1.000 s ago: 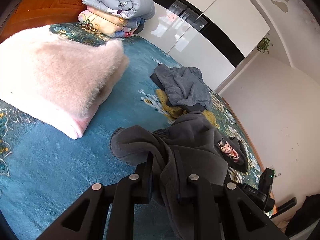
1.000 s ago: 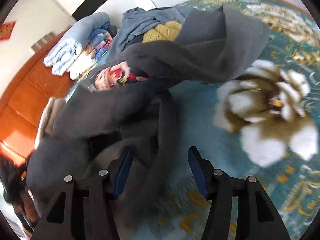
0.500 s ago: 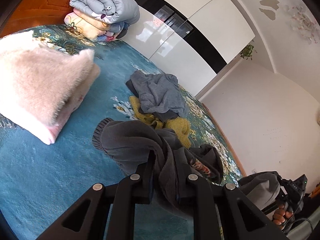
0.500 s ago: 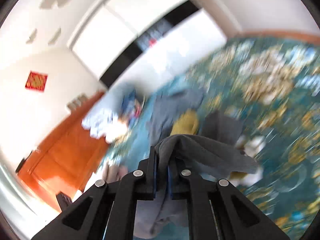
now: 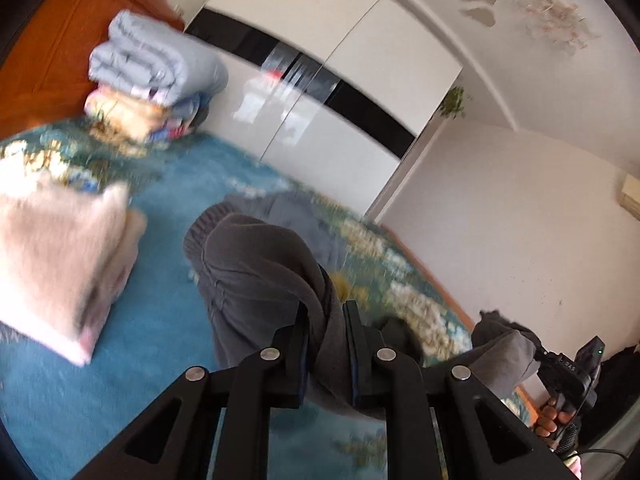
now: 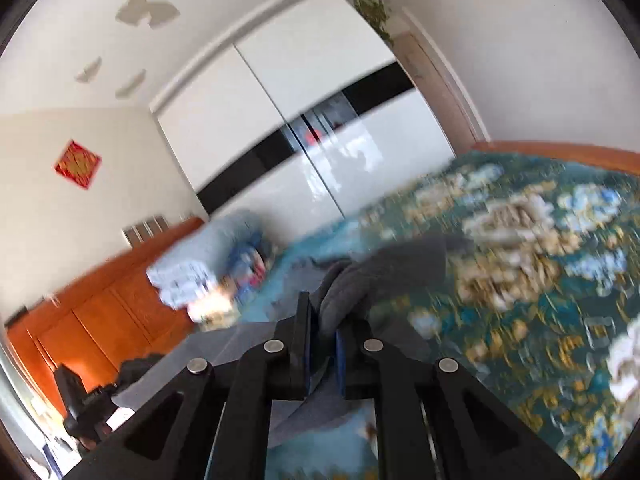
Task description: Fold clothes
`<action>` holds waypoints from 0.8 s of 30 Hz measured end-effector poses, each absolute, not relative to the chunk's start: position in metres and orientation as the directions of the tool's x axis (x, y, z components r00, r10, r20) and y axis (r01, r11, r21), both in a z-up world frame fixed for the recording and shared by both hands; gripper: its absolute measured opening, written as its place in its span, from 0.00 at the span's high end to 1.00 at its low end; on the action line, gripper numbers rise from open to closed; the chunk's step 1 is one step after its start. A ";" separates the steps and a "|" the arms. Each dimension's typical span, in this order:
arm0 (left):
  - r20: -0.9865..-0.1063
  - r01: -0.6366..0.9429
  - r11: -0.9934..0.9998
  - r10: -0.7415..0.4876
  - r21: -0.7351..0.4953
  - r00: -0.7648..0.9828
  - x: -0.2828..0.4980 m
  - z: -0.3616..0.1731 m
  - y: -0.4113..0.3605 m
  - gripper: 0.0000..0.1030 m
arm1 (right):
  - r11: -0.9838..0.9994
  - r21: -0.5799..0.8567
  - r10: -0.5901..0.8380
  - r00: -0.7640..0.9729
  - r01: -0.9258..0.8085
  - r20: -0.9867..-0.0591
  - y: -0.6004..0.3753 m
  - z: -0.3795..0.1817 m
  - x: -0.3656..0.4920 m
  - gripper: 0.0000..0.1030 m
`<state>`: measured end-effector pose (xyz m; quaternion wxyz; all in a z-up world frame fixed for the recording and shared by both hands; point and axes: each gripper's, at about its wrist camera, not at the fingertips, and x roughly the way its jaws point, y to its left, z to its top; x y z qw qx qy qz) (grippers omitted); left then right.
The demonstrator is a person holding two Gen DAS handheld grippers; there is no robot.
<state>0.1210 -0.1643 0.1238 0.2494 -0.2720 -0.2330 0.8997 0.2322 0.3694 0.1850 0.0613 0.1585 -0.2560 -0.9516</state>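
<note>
Garment [image 5: 256, 276] slung between your two grippers above the bed [image 5: 160, 340]: left gripper [image 5: 325, 344] clamps one bunched end, right gripper [image 6: 320, 340] pinches the other, long axis running hand to hand, neither nearer.

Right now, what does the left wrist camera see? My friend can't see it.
The left gripper has its jaws shut on a dark grey garment, held above a blue flowered bedspread. A folded pink fluffy blanket lies at left, stacked quilts and a white wardrobe behind.
</note>
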 end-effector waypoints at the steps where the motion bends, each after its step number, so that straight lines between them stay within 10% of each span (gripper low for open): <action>1: -0.446 -0.281 -0.782 0.566 -0.556 -0.694 0.124 0.098 -0.166 0.84 | -0.848 0.530 -0.196 -0.921 -0.013 -0.336 0.373 0.156 0.236 0.91; 7: -0.635 -0.061 -0.760 0.582 -0.647 -0.507 0.143 0.005 -0.188 0.84 | -0.723 0.656 -0.239 -0.813 -0.215 -0.530 0.394 0.028 0.268 0.89; 16: -0.639 -0.041 -0.752 0.586 -0.658 -0.498 0.148 0.014 -0.207 0.58 | -0.713 0.644 -0.208 -0.793 -0.278 -0.573 0.407 0.024 0.277 0.45; 24: -0.548 0.059 -0.626 0.630 -0.778 -0.551 0.136 0.007 -0.242 0.40 | -0.603 0.738 -0.248 -0.808 -0.302 -0.534 0.438 0.013 0.268 0.37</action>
